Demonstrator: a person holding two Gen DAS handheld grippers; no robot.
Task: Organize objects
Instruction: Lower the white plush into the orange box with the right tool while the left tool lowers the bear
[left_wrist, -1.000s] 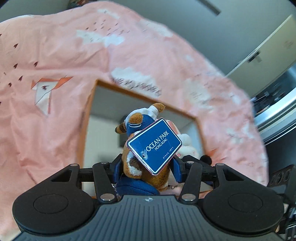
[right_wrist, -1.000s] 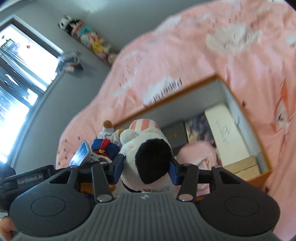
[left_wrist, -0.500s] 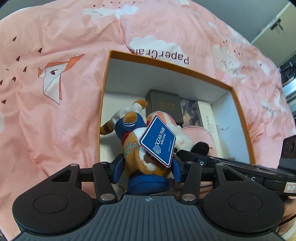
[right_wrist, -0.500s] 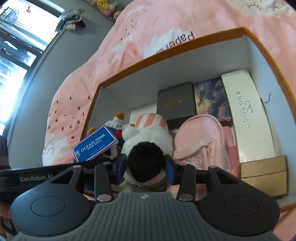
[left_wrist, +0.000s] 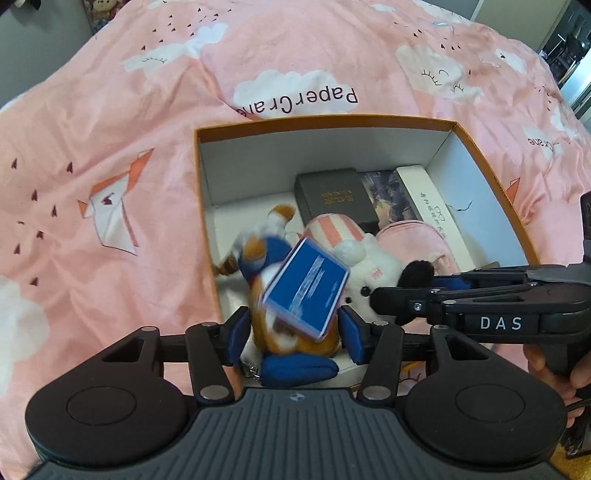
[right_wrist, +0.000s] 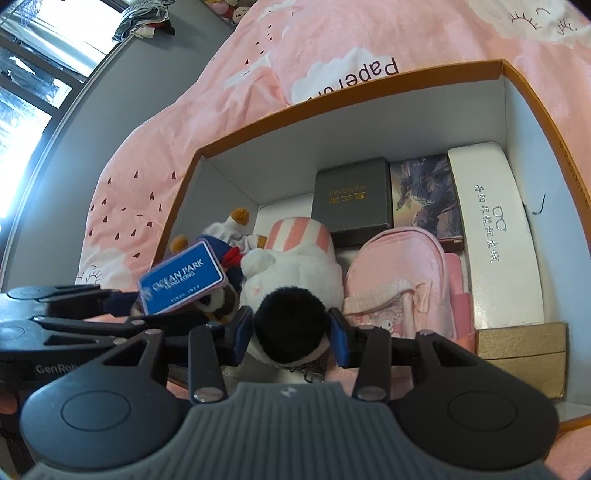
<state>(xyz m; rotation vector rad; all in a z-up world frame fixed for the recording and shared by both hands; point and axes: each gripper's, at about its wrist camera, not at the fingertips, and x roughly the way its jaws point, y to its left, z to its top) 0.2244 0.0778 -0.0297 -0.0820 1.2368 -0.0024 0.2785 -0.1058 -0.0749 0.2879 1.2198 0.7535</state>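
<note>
My left gripper (left_wrist: 293, 338) is shut on a brown plush in a blue outfit (left_wrist: 291, 339) with a blue Ocean Park tag (left_wrist: 306, 290); it sits low at the near left of the orange-rimmed box (left_wrist: 325, 122). My right gripper (right_wrist: 291, 334) is shut on a white plush with a black ear (right_wrist: 291, 291) and a pink-striped hat, held inside the same box (right_wrist: 369, 92) next to the brown plush (right_wrist: 221, 240). The right gripper also shows in the left wrist view (left_wrist: 402, 301).
In the box lie a dark grey case (right_wrist: 351, 199), a picture card pack (right_wrist: 428, 195), a white glasses case (right_wrist: 495, 236), a pink mini backpack (right_wrist: 399, 280) and a gold box (right_wrist: 521, 347). Pink bedding (left_wrist: 110, 147) surrounds the box. A window (right_wrist: 22, 74) is far left.
Both grippers have come down and forward into the box with their plush toys. The blue tag has swung and blurs in the left wrist view.
</note>
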